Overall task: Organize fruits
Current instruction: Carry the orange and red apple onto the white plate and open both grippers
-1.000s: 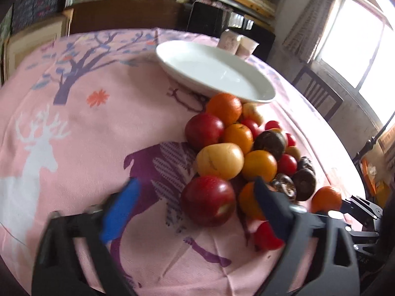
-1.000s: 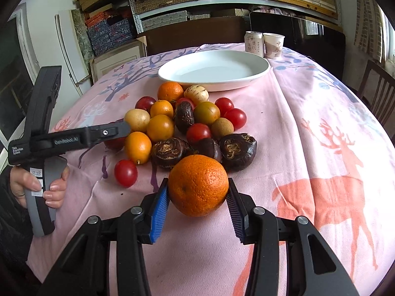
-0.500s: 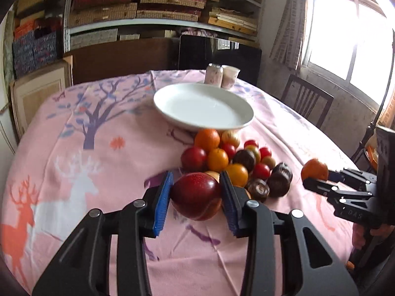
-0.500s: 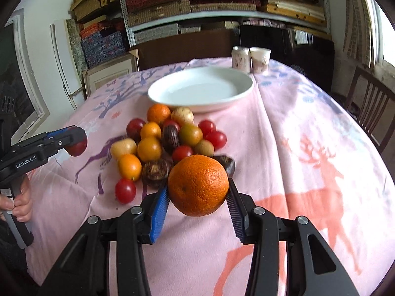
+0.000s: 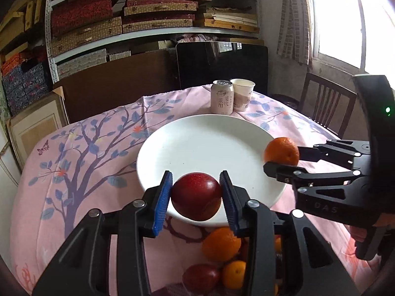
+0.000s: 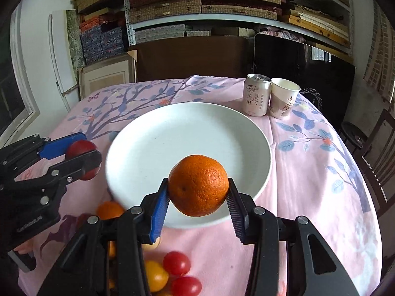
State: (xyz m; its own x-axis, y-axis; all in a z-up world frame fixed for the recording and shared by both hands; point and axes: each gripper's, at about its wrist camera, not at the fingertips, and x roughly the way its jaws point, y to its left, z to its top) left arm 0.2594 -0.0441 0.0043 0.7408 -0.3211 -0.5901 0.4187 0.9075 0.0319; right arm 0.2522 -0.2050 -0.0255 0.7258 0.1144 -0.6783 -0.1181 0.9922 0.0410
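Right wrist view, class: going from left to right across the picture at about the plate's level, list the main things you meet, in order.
left gripper holding a red fruit → white plate → orange in the right gripper → pink tablecloth

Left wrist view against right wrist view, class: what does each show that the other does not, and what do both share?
Only the left wrist view shows a bright window and the right gripper side-on. Only the right wrist view shows cherry tomatoes and the left gripper side-on. Both show the red apple, the orange, the empty white plate, the can and the paper cup.
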